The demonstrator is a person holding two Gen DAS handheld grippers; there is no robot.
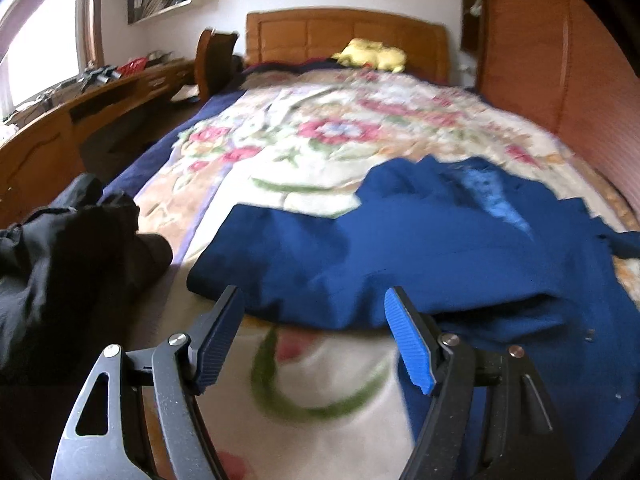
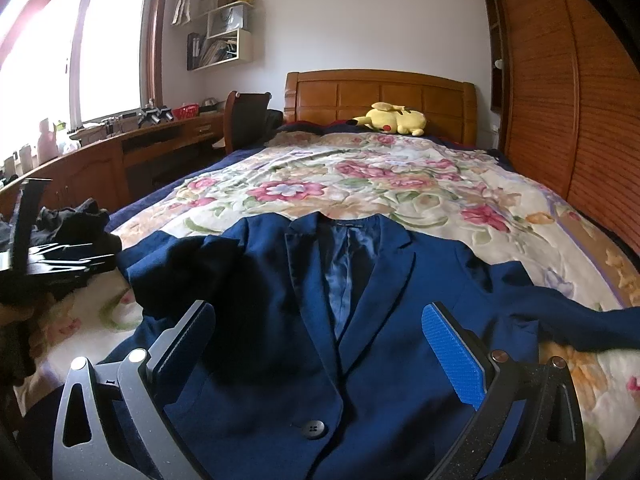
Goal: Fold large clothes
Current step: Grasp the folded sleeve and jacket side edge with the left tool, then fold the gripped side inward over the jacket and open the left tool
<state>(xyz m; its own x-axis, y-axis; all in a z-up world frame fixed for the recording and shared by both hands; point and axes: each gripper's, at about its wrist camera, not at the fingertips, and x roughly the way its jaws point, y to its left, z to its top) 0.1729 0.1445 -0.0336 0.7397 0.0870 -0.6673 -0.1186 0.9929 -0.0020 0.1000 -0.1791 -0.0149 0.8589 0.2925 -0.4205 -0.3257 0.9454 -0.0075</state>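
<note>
bed holds one blue blazer (one button), one black garment.

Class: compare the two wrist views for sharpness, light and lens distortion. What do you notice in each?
Left wrist view: motion-blurred, blue jacket and floral blanket smeared. Right wrist view: sharp, jacket button crisp, window blown out, shadow on the jacket's left half. Both: fisheye bends the wardrobe and edges.

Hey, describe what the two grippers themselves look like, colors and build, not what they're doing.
Both look alike. The left gripper and right gripper each have two black angular fingers with ribbed blue pads, linked by dark metal arms with triangular cutouts and silver pivot bolts. No cables, markings or sleeves show.
</note>
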